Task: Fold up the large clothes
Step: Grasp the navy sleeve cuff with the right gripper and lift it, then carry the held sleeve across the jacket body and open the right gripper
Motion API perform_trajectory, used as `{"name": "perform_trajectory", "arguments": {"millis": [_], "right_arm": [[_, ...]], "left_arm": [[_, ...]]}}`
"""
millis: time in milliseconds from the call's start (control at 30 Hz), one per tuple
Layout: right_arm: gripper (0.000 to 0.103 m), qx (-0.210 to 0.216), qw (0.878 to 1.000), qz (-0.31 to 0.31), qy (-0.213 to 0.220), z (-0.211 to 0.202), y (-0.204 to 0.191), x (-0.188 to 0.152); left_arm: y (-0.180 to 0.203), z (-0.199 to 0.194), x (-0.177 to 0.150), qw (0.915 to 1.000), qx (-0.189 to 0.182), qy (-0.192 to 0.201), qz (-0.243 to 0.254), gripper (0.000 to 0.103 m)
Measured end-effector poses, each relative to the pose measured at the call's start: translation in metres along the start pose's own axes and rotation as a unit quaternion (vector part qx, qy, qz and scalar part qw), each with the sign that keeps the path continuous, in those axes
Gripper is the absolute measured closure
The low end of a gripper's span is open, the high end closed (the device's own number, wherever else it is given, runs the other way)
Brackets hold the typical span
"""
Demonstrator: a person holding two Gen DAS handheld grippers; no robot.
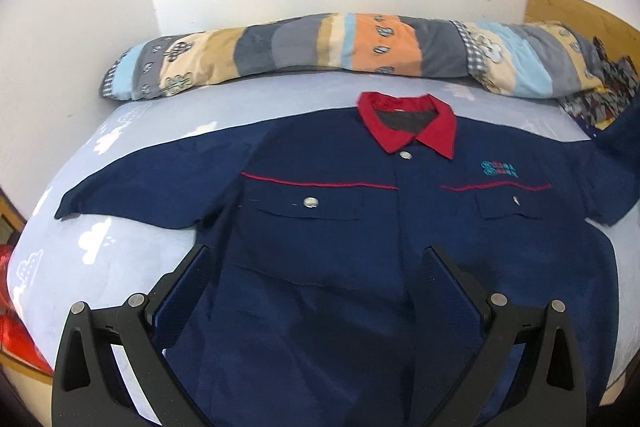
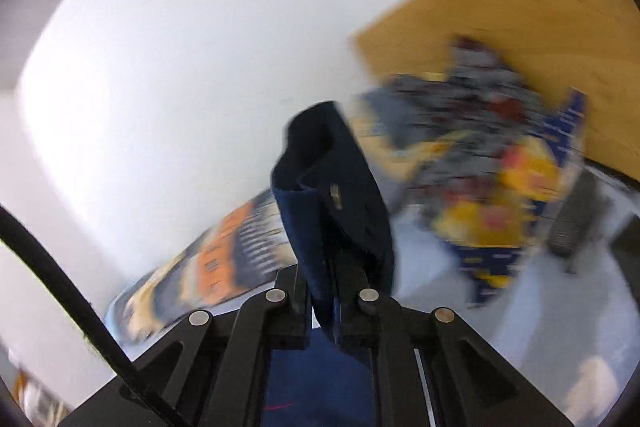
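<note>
A navy short-sleeved shirt with a red collar lies face up on the light blue bed sheet, left sleeve spread flat. My left gripper hovers open over the shirt's lower front, one finger over each side of the body, nothing pinched. The shirt's right sleeve rises off the bed at the right edge. In the blurred right wrist view, my right gripper is shut on a fold of that navy sleeve, which drapes over the fingertips and hides them.
A rolled patchwork quilt lies along the white wall behind the shirt. A wooden headboard and a patterned cloth are at the far right. Something red sits beside the bed's left edge. A dark flat object lies near the headboard.
</note>
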State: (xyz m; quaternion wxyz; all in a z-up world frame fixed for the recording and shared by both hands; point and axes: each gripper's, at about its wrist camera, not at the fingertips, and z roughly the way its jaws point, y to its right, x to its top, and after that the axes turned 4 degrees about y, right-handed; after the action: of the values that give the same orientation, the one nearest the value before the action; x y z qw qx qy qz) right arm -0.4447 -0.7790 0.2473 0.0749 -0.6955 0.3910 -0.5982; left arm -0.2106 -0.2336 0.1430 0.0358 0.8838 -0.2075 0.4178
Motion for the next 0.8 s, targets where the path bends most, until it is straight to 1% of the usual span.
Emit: {"name": "perform_trajectory", "arguments": {"millis": [67, 100, 133, 200, 267, 333, 433, 500, 533, 633, 700, 733, 767, 800], "right_arm": [[0.095, 0.023, 0.999, -0.033, -0.009, 0.004, -0.053, -0.013], [0.095, 0.044, 0.998, -0.047, -0.016, 0.007, -0.085, -0.021], [0.095, 0.055, 0.997, -0.054, -0.019, 0.009, -0.103, -0.027], [0.095, 0.084, 0.993, -0.073, -0.033, 0.017, -0.153, -0.039], [0.095, 0.110, 0.988, -0.093, -0.050, 0.030, -0.203, -0.051], [0.095, 0.127, 0.984, -0.112, -0.062, 0.037, -0.243, -0.064], [0.095, 0.152, 0.974, -0.146, -0.084, 0.050, -0.304, -0.096], [0.095, 0.167, 0.966, -0.162, -0.112, 0.064, -0.340, -0.130], [0.095, 0.170, 0.963, -0.168, -0.123, 0.070, -0.349, -0.144], [0.095, 0.174, 0.951, -0.193, -0.168, 0.095, -0.377, -0.206], [0.095, 0.170, 0.942, -0.207, -0.205, 0.115, -0.388, -0.255], [0.095, 0.168, 0.937, -0.213, -0.222, 0.124, -0.389, -0.278], [0.095, 0.163, 0.929, -0.221, -0.246, 0.132, -0.390, -0.309], [0.096, 0.158, 0.926, -0.225, -0.260, 0.140, -0.388, -0.330]], "left_arm": [[-0.009, -0.001, 0.002, 0.9999, 0.010, 0.006, -0.008, 0.000], [-0.015, -0.003, 0.003, 0.9997, 0.018, 0.010, -0.013, 0.000], [-0.019, -0.003, 0.004, 0.9996, 0.021, 0.012, -0.016, 0.000], [-0.030, -0.003, 0.004, 0.9993, 0.027, 0.010, -0.024, 0.000], [-0.043, -0.003, 0.004, 0.9987, 0.031, 0.005, -0.040, 0.000], [-0.058, -0.005, 0.003, 0.9976, 0.036, 0.004, -0.058, 0.000], [-0.081, -0.010, 0.003, 0.9952, 0.045, 0.007, -0.086, 0.000], [-0.092, -0.014, 0.003, 0.9935, 0.049, 0.010, -0.102, 0.000], [-0.098, -0.015, 0.003, 0.9924, 0.052, 0.010, -0.111, 0.000], [-0.113, -0.021, 0.003, 0.9893, 0.063, 0.017, -0.131, 0.000], [-0.124, -0.024, 0.003, 0.9867, 0.070, 0.021, -0.145, 0.000], [-0.128, -0.025, 0.002, 0.9856, 0.072, 0.022, -0.151, 0.000], [-0.132, -0.025, 0.002, 0.9847, 0.072, 0.023, -0.157, 0.000], [-0.135, -0.026, 0.002, 0.9839, 0.072, 0.023, -0.162, 0.000]]}}
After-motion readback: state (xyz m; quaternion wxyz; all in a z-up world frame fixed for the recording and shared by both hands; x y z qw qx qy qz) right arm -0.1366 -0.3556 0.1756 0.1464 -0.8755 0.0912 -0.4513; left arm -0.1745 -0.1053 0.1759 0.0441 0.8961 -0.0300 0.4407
